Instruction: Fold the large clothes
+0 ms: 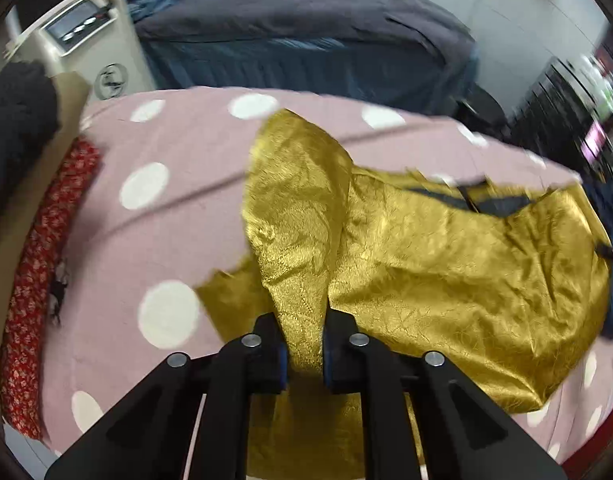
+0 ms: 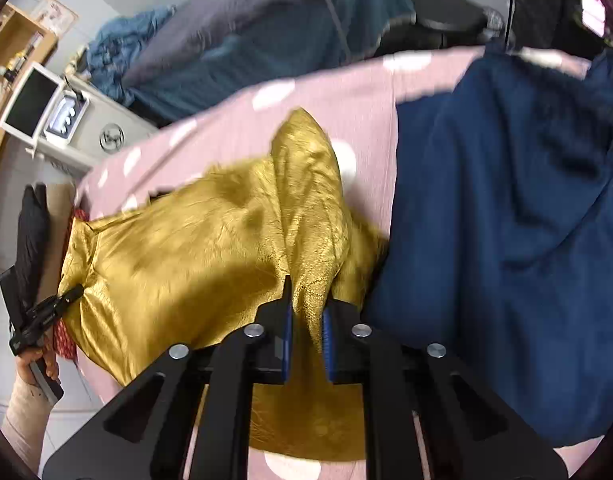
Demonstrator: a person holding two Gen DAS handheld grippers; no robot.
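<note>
A shiny gold garment (image 1: 446, 264) lies crumpled on a pink bedsheet with white dots (image 1: 154, 152). My left gripper (image 1: 304, 344) is shut on a raised fold of the gold cloth, which rises in a peak between its blue pads. In the right wrist view the same gold garment (image 2: 178, 252) spreads to the left, and my right gripper (image 2: 308, 332) is shut on another pinched fold of it. The left gripper (image 2: 68, 296) also shows at the far left there, clamped on the garment's edge and held by a hand.
A dark blue fleece garment (image 2: 506, 220) lies on the bed right of the gold one. A red patterned cloth (image 1: 38, 280) runs along the bed's left edge. Behind stand a second bed with grey and blue bedding (image 1: 298, 40) and a white appliance (image 1: 86, 44).
</note>
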